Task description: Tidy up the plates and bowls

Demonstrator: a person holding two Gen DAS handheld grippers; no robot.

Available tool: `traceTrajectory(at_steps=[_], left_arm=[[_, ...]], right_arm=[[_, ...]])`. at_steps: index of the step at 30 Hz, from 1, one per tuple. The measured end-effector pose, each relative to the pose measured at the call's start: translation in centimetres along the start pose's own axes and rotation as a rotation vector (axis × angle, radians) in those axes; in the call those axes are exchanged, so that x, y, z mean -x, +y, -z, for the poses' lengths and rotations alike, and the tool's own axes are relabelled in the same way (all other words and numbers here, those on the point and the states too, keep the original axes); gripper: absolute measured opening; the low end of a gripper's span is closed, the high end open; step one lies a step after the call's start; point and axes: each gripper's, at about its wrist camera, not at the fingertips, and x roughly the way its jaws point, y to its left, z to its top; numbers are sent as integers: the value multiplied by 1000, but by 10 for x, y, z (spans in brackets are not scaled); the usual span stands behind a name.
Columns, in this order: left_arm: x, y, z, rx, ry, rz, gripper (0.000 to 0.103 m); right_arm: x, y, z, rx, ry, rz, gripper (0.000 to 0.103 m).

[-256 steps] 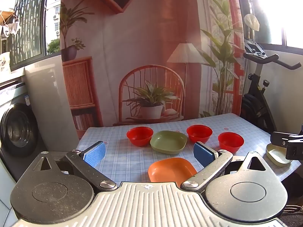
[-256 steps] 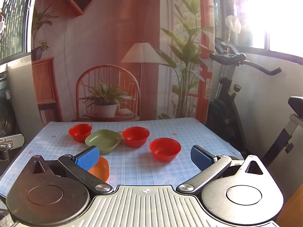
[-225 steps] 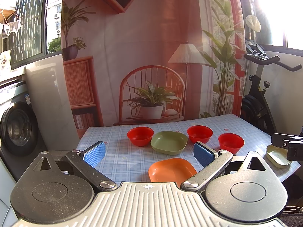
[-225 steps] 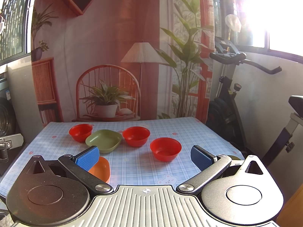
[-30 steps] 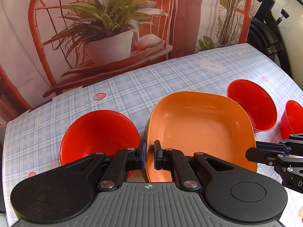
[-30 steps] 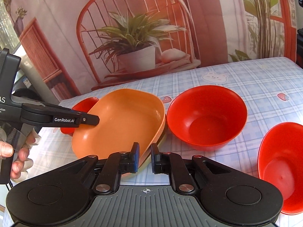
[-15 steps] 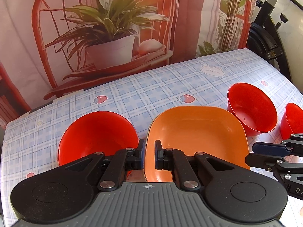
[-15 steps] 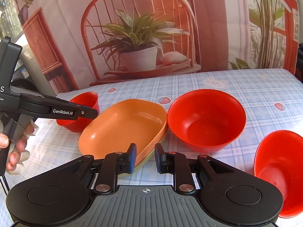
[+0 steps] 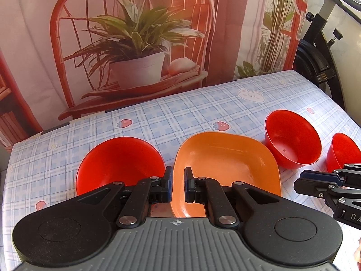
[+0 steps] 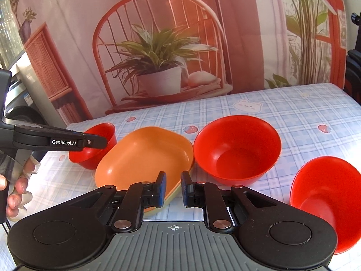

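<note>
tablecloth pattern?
The tablecloth is a light blue and white plaid with small strawberry and bear prints, clearest in the right wrist view.

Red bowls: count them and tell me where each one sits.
3. One red bowl sits left of the orange plate, one just right of it, and one at the far right. Others may lie outside both views.
</note>
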Motion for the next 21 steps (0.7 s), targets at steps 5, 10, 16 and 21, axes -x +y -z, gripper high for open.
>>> traceTrajectory(at_steps=[5,10,16,21], left_arm=[[26,-23,-10,23,-73,22,10],[46,-67,-20,12,-143,81,11],[47,-141,-20,-15,-182,186,22],[34,-215,-11,-85,-174,287,33]], right_arm=[[46,-18,-17,-12,-123,51,15],[102,-54,-27,-42,-230,145,15],[163,-111,-15,-112,-323,297,15],[199,-155,15,-151,-344,449,15]])
